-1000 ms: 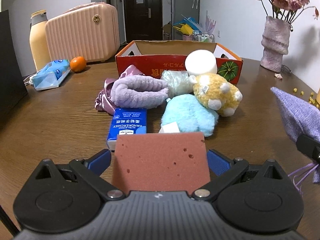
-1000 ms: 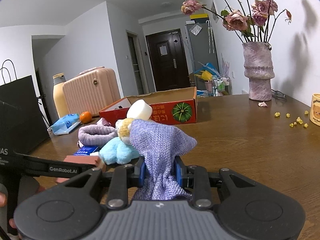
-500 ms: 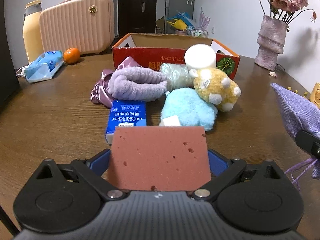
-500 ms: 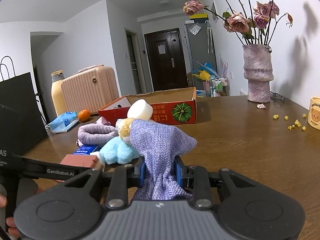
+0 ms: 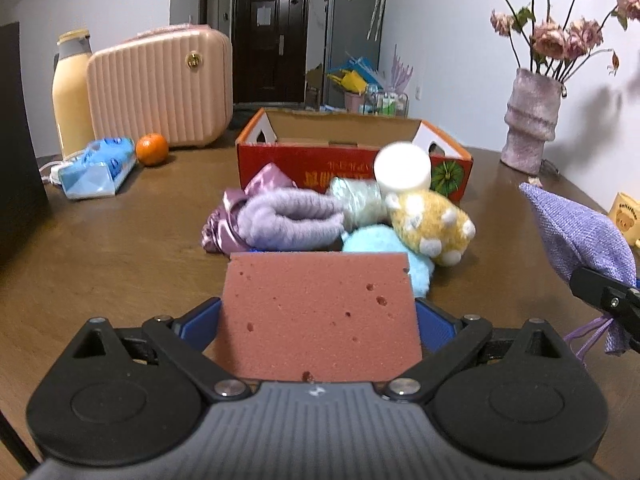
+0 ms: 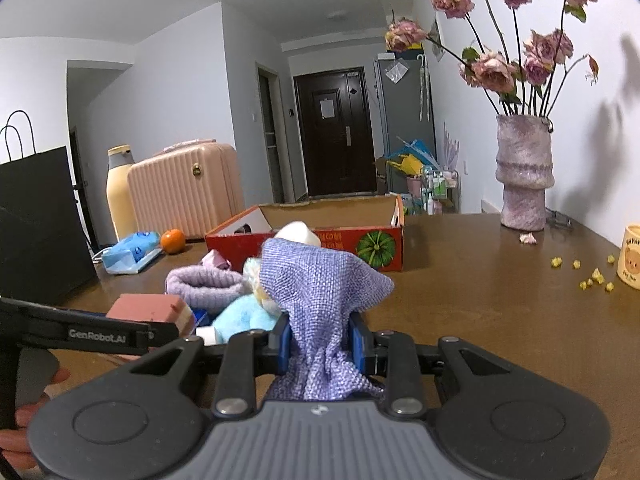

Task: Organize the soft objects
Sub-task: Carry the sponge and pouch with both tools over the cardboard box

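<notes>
Wood table (image 5: 100, 248), red box (image 5: 352, 160) interior hidden, left tongs (image 5: 318, 316) clamping sponge (image 5: 320, 316), right tongs (image 6: 320, 344) clamping purple cloth (image 6: 320, 280)

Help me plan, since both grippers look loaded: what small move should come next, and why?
Probably carry the sponge in the left gripper forward over the pile toward the red box: it's gripped and lifted, the box is open, and the right gripper holds the purple pouch.

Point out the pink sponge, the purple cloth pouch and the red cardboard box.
pink sponge (image 5: 320, 312): left wrist view, flat top face.
purple cloth pouch (image 6: 320, 280): right wrist view, woven upper body.
red cardboard box (image 5: 304, 168): left wrist view, printed front wall.
</notes>
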